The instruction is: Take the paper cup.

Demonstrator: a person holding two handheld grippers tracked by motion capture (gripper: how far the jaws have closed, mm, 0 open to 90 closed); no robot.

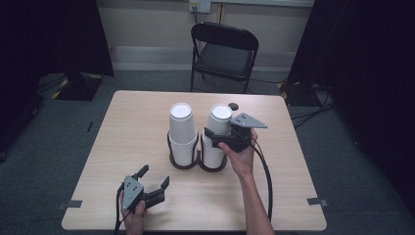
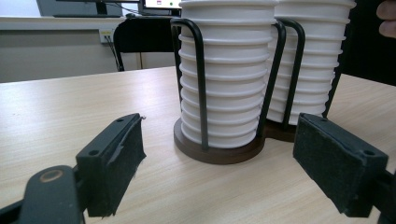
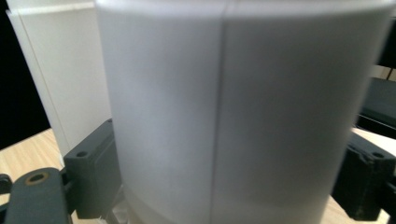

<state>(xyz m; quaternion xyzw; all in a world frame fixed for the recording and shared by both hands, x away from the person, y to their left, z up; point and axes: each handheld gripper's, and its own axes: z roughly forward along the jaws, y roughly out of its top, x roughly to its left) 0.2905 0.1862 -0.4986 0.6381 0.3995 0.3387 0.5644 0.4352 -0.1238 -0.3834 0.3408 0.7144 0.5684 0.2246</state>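
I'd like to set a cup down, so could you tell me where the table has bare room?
The table is bare left of the left cup stack and along the right edge. The near edge between the left gripper and the forearm is free. It is crowded around the right cup stack, where the right gripper straddles it.

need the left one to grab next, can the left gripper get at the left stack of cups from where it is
Probably yes. The left gripper sits open on the table, and bare tabletop lies between its jaws and the left cup stack. The holder's black wire uprights partly cage the stack, so the upper cups look easiest.
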